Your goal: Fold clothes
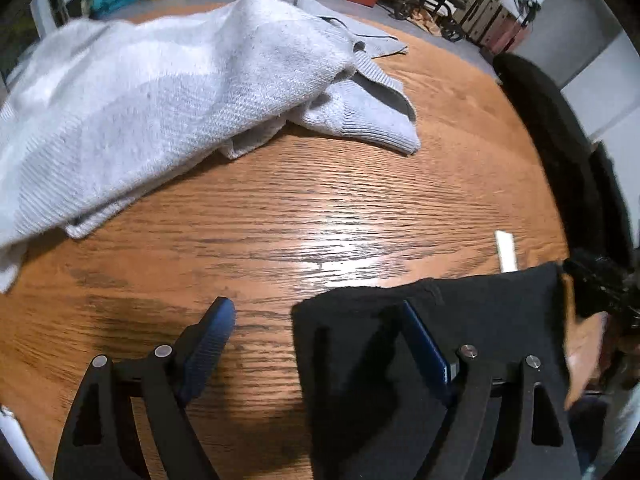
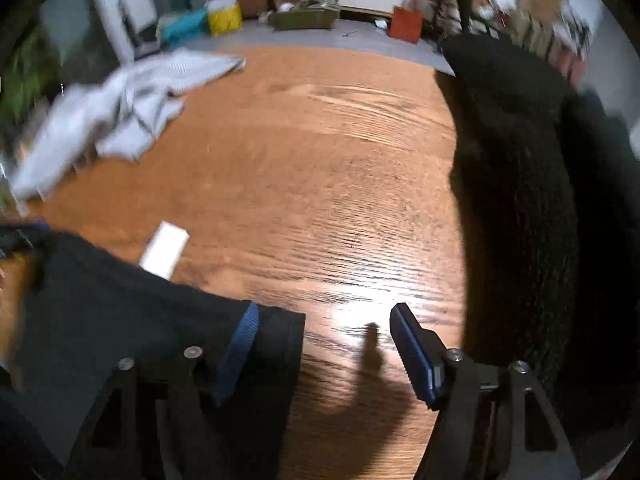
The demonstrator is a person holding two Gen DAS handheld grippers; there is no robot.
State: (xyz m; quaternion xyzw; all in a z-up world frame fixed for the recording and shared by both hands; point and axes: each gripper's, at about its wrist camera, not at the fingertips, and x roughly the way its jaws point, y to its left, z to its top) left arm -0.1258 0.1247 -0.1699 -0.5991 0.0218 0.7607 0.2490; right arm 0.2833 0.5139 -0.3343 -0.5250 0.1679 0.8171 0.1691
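left gripper (image 1: 320,324) beside black garment (image 1: 480,300)

left gripper (image 1: 316,320): black linkage arms, blue ribbed pads, round silver screws
right gripper (image 2: 324,324): black arms, blue ribbed pads, silver screws

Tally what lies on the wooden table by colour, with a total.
Light grey knit garments: 1 heap, separate pieces cannot be told
Black garments: 2, folded piece and far-edge pile
White slip: 1
Total: 4
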